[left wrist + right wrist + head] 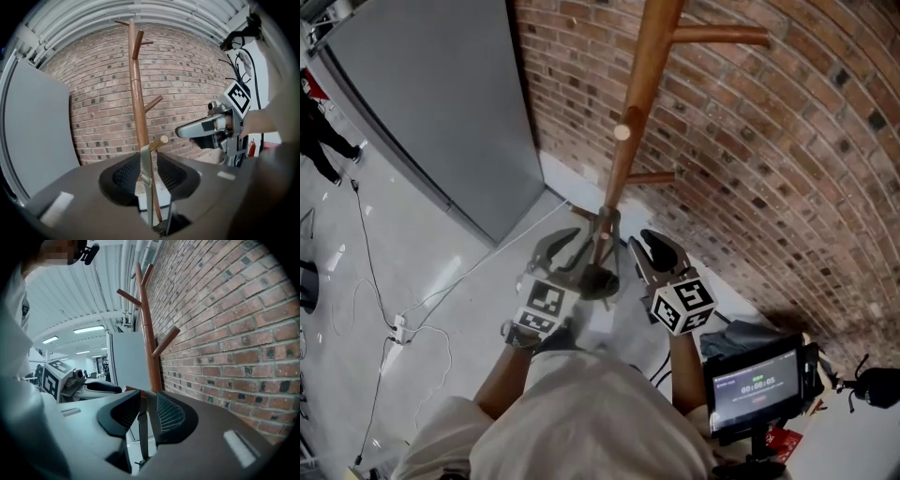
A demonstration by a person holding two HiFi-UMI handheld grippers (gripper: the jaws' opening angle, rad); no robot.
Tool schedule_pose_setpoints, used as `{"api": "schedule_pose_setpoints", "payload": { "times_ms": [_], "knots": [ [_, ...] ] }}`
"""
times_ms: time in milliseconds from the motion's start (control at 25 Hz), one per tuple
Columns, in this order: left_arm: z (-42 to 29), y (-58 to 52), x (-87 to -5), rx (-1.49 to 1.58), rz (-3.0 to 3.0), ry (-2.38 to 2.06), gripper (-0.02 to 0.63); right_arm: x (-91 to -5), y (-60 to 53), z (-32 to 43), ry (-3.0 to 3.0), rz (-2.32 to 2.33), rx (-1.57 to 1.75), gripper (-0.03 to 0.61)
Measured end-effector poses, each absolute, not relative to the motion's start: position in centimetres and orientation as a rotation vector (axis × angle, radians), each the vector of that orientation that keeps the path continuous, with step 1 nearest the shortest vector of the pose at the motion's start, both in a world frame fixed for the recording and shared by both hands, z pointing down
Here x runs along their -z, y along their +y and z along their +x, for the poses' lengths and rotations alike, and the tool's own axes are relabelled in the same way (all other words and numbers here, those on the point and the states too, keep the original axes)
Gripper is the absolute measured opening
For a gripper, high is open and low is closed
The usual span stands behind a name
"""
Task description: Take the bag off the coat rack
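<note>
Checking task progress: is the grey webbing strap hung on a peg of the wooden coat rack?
Yes, the grey webbing strap loops over a pale-tipped wooden peg of the wooden coat rack.

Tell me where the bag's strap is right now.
In the left gripper view the strap hangs over a low peg of the coat rack and runs down between the open jaws of the left gripper.

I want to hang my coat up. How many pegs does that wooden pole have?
5 pegs show in the left gripper view: three near the top, one halfway down, one low holding the strap. More may hide behind the pole.
</note>
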State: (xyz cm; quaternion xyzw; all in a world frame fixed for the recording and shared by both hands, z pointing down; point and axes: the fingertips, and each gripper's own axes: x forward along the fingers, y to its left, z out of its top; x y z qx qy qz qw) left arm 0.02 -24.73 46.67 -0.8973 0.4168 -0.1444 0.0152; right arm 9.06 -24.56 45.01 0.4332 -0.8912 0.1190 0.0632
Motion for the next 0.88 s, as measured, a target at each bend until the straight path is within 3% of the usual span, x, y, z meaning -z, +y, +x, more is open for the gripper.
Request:
{"api": "schedule_pose_setpoints", "payload": {
  "times_ms": [880],
  "knots": [
    [1.4, -28.0, -54.0, 0.607, -2.837, 1.200, 0.137, -52.1, -26.8, 6.7, -2.584, 1.204, -0.435, 0.150]
  ]
}}
